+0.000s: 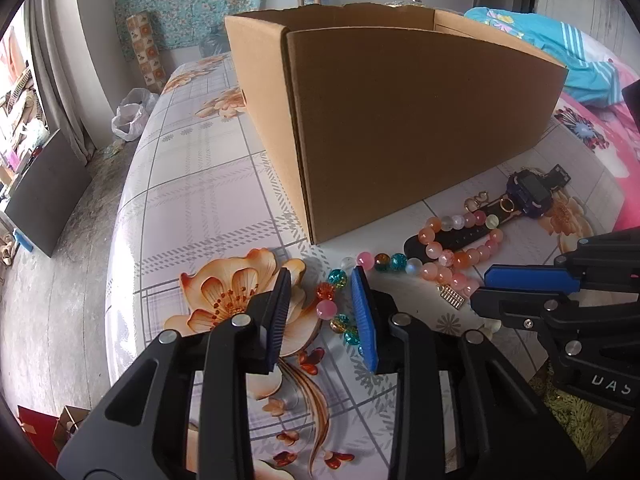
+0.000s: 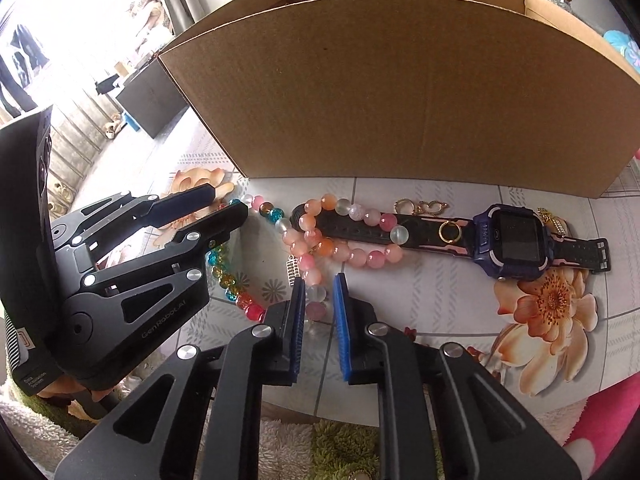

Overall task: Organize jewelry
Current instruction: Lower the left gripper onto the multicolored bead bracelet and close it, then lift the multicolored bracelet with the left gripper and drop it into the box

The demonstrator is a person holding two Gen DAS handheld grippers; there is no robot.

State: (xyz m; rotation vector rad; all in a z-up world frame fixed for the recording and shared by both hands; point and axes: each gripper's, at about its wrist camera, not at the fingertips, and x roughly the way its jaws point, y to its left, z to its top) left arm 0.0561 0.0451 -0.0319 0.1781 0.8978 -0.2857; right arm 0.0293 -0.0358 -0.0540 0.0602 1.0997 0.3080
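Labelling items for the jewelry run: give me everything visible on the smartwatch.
The smartwatch lies flat on the floral tablecloth, in front of the cardboard box. Dark blue-purple case, dark blank square screen, black strap with pink accents, looks like plastic or rubber. A gold ring lies on the strap and the pink bead bracelet drapes across it. Neither gripper touches it.

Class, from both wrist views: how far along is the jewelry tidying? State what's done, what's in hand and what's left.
Done: nothing visibly; the cardboard box hides its inside.
In hand: the left gripper straddles the multicoloured bracelet, pads not yet pressing. The right gripper appears to pinch the pink-and-orange bracelet. Both bracelets lie on the table.
Left: those, plus the watch, gold ring and small charms.
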